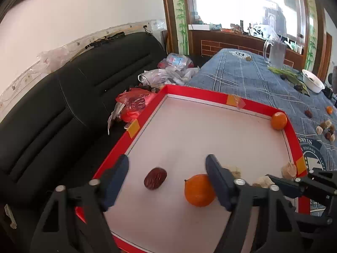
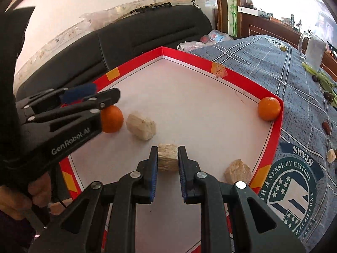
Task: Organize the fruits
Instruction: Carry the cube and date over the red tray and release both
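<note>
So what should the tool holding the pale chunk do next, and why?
Probably open. The right tool is shut on the pale chunk, which already sits low over the white floor of the red tray, near two other pale chunks. Letting go there likely leaves it grouped with them.

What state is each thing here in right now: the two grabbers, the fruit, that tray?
Left gripper: jaws open, holding nothing.
Date: lying loose between the left jaws.
Near orange: resting in tray.
Right gripper: jaws shut on the pale chunk.
Corner orange: resting against the rim.
Tray: holding fruit.
</note>
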